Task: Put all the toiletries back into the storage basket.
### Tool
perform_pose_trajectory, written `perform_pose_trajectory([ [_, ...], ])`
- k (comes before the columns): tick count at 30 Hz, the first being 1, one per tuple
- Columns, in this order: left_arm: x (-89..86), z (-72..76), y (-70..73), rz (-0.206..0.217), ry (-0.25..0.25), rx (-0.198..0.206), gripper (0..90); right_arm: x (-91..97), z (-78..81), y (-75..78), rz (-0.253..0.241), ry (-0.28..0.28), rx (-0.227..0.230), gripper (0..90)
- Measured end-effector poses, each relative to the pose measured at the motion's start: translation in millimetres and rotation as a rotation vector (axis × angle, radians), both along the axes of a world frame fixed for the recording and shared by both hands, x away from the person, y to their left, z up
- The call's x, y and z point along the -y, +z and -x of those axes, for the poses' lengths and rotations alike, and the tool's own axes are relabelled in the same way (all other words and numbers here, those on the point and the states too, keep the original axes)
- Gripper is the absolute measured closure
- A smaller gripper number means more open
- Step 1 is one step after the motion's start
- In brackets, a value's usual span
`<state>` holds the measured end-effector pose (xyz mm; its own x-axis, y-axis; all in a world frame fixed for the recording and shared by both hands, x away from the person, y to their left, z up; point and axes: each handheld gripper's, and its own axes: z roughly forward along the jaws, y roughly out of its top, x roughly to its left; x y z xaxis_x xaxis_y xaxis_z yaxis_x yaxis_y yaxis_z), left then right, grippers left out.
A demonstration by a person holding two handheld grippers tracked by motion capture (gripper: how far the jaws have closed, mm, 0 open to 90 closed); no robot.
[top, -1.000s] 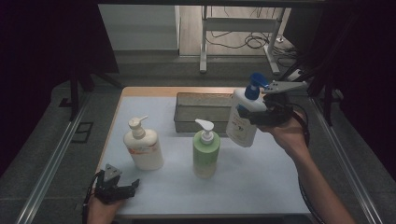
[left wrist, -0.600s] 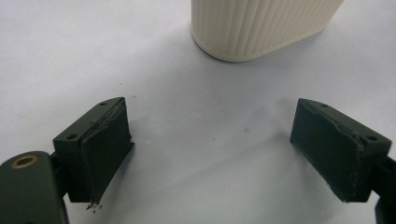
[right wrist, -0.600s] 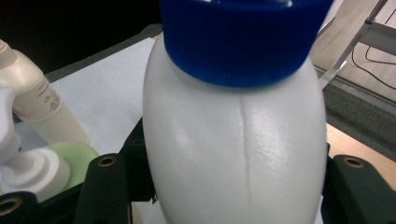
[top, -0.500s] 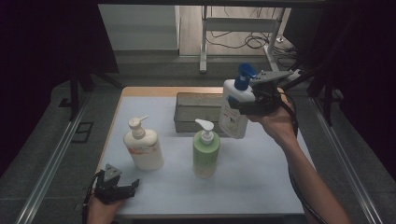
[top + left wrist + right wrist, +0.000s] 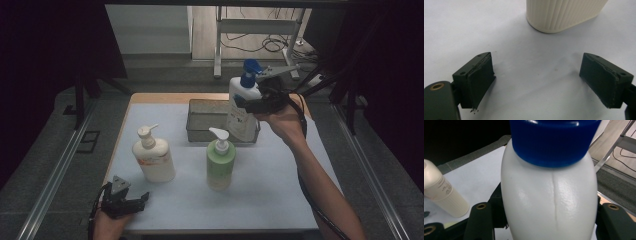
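The right gripper (image 5: 252, 102) pinched a white bottle (image 5: 242, 112) by its upper body and held it in the air over the right part of the grey metal tray (image 5: 202, 122), at the far side of the table (image 5: 280, 195). The bottle was white plastic with a wide blue collar and a blue pump head (image 5: 250, 67), and a printed label faced the front in the high view. In the right gripper view its rounded shoulder (image 5: 549, 202) showed a faint vertical mould seam, with a black jaw pressed against each side. The left gripper (image 5: 131, 202) rested at the near left edge of the table, jaws spread wide with nothing between them, just before the ribbed base of a cream pump bottle (image 5: 562, 13).
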<state>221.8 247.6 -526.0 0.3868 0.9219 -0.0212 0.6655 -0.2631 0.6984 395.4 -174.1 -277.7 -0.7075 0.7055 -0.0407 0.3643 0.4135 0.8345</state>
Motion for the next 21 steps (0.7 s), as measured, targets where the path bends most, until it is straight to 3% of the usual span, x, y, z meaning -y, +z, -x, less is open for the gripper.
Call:
perform_pose_trajectory([
  [21,-0.1,-0.2,-0.1,0.001,0.000,0.001,11.7,-36.6,-35.8,-8.1,-0.010,-0.014,0.003,40.7],
])
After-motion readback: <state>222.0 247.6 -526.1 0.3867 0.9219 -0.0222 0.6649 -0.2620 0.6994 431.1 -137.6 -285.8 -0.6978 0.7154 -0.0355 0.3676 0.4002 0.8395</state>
